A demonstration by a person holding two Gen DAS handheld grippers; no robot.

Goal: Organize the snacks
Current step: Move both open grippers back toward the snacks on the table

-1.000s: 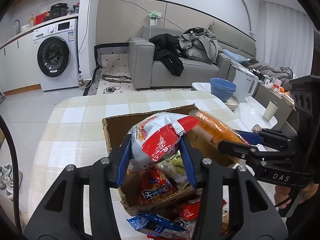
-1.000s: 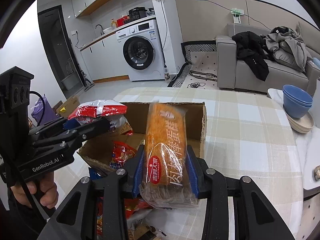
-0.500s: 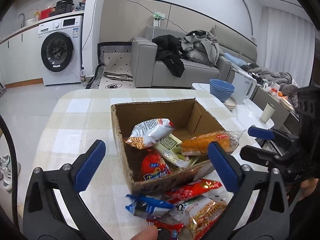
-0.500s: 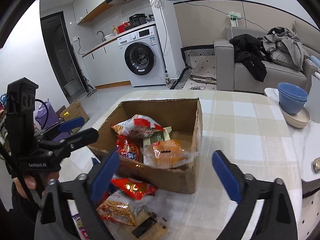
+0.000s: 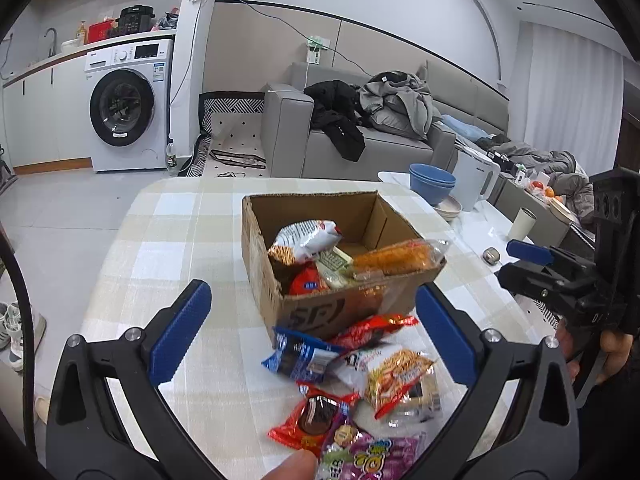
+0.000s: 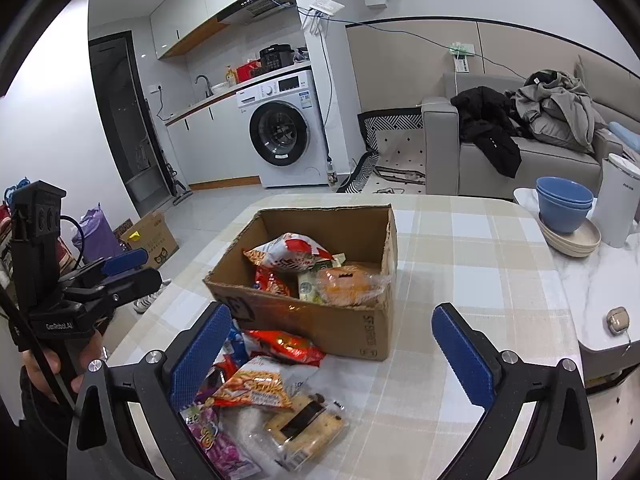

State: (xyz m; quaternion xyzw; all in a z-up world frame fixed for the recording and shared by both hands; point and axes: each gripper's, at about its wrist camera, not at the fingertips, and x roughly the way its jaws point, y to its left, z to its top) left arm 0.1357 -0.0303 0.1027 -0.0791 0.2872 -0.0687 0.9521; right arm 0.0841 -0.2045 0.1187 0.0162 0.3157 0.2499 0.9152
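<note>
Both packets that I was carrying a second ago now lie in the box (image 5: 352, 304), the red-and-white bag (image 5: 306, 236) and the orange loaf (image 5: 394, 258), and I have pulled both grippers back toward me. My left gripper (image 5: 310, 328) is spread wide and empty, and so is my right gripper (image 6: 332, 352). I judge the drop finished and the next pick due. Loose packets (image 5: 376, 376) wait on the table (image 5: 168, 248) just below and between the left fingers, in front of the box. Next I should lower over one packet and close on it alone.
</note>
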